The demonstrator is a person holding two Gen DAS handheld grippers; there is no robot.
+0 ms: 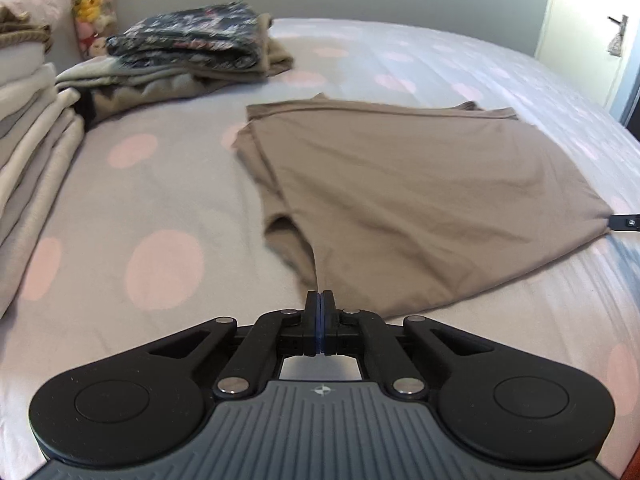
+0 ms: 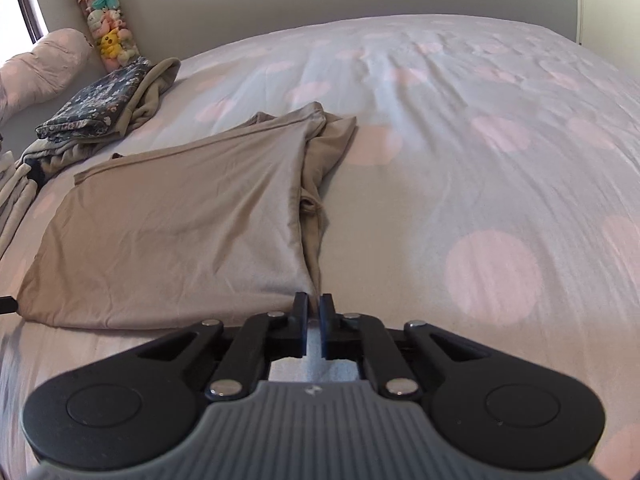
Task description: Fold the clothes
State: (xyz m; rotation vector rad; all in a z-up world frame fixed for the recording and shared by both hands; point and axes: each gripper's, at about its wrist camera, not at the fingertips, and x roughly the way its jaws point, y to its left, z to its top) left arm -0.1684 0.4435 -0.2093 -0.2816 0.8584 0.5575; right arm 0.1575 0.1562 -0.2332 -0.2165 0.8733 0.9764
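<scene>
One bed (image 1: 168,184) is carrying everything here, its pale dotted cover serving as the flat folding surface. Lying across the near middle of it is the tan garment (image 1: 400,200), already doubled over so that its sleeves are tucked along the side edges, which looks like a fold partly made. Stacks of folded laundry (image 1: 192,48) are sitting well apart at the far left corner, likely parked there to keep the folding area free.

Both near corners of the tan garment are being held, apparently so the near edge can be carried over in one even fold. The left hand-held gripper (image 1: 320,300) is pressing its jaws fully together on the near left corner, cloth running straight into the pads. The right hand-held gripper (image 2: 314,302) is pinching the near right corner; its jaws are showing a narrow slit, with fabric bunching between the tips.
</scene>
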